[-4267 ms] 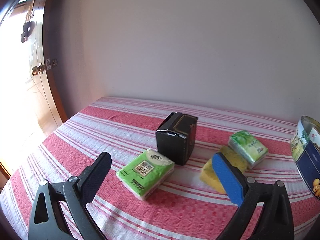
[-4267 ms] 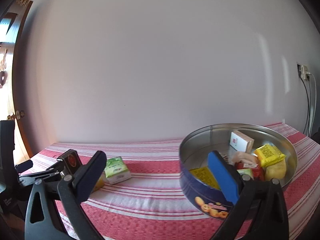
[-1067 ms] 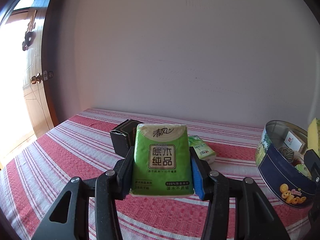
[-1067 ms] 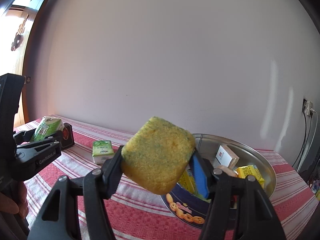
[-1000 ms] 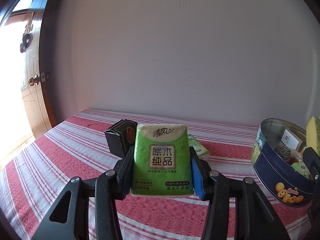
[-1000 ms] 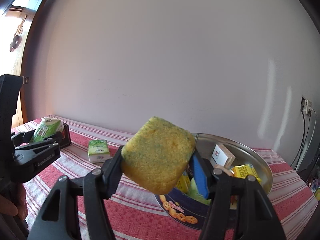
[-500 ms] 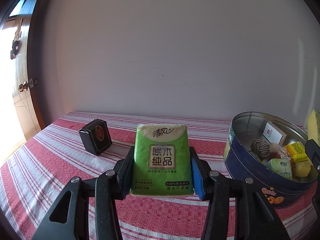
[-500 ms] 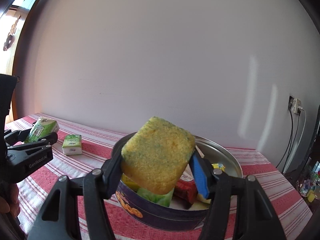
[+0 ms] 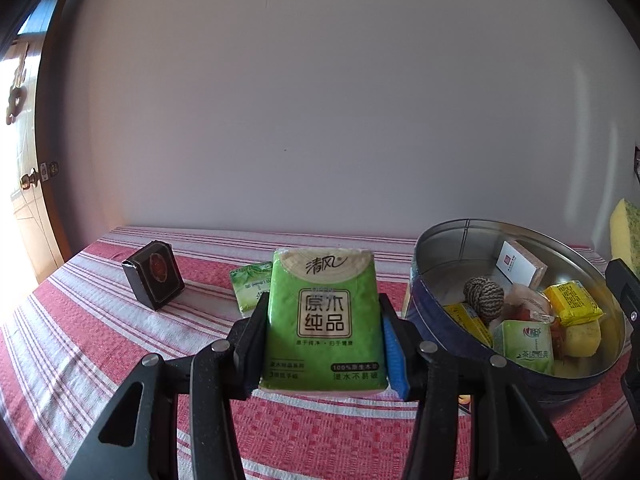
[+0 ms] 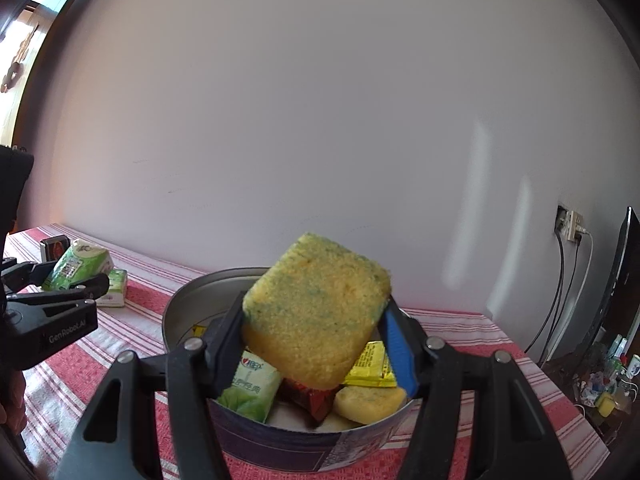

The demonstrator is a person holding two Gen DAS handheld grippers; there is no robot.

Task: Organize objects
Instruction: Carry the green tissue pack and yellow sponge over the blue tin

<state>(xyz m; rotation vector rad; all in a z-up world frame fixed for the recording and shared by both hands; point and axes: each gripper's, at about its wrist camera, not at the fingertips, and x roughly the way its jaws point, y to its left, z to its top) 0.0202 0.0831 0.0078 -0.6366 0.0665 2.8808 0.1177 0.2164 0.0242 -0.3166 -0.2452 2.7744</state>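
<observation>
Both tools: matte black plastic frames w/ triangular cut-outs and round silver screws. Left tool (image 9: 323, 350) has one black pad, one blue pad (image 9: 394, 354). Right tool (image 10: 316, 344) same. White "GenRobot.AI" lettering on left tool's side. Bit of skin at frame edge (image 10: 12, 396).

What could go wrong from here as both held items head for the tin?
1. The tin already looks crowded, so the sponge held by the right gripper may land on top of the items and roll out.
2. The left gripper, shut on the tissue pack, is close beside the tin; both grippers arriving together could collide.
</observation>
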